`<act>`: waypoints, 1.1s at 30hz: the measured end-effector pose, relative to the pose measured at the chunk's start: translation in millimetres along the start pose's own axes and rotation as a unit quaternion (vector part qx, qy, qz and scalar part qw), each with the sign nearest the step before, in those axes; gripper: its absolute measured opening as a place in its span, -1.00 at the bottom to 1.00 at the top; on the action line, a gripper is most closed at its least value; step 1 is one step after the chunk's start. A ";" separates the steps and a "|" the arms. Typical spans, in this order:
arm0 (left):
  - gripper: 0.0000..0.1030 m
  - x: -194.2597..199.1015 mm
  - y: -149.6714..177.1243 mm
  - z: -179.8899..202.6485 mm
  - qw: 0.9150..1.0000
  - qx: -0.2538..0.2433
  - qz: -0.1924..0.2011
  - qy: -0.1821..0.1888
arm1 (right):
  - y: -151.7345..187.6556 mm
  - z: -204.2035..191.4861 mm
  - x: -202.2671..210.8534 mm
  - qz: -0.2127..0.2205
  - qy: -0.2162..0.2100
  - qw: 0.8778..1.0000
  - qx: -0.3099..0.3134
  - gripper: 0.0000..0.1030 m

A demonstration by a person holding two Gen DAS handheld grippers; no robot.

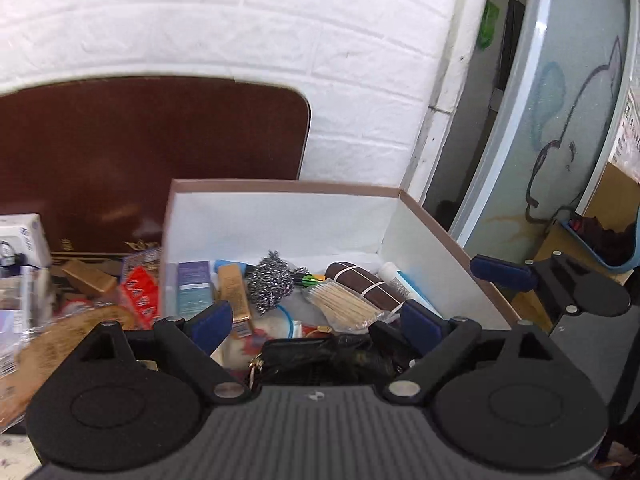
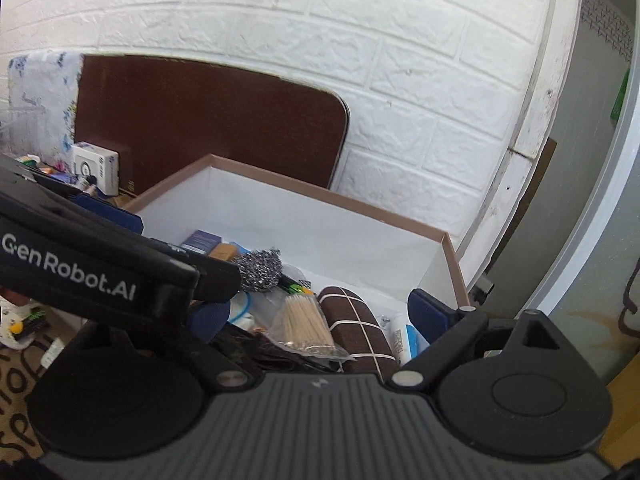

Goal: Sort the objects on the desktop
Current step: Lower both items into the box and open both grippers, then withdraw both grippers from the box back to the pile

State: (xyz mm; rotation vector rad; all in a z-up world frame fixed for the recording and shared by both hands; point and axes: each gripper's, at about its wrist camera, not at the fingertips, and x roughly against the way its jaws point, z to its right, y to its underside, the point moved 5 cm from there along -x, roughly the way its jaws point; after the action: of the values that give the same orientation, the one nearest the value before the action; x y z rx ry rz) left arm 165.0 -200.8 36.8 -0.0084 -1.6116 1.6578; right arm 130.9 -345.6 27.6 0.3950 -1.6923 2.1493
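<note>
Both wide open, holding nothing: left gripper (image 1: 316, 326) and right gripper (image 2: 320, 312), crowded together above the box (image 1: 440, 236). Easy to bump. Toothpick bag (image 1: 344, 304) near the front edge, easy to squash or spill.

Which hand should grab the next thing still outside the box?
Probably the left. The left tool is open and nearest the unsorted pile beside the box. The right tool, also open, sits over the box's far side.
</note>
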 end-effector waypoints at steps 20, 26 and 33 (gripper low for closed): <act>0.84 138.3 120.2 -61.8 0.993 0.082 0.030 -0.074 | 54.7 -144.0 92.9 0.024 -0.093 0.995 0.008 0.83; 0.84 155.7 151.6 -98.7 0.988 0.113 0.017 -0.106 | 64.0 -200.8 96.3 0.020 -0.134 0.989 0.059 0.83; 0.83 166.4 171.6 -155.7 0.971 0.176 0.016 -0.159 | 68.3 -243.4 85.2 -0.004 -0.203 0.977 0.057 0.79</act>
State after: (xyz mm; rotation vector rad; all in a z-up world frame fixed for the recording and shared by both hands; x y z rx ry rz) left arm 43.4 41.7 -51.5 0.4343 -1.5231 2.0277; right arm 26.8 -113.2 -51.8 0.9268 -1.7654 2.2794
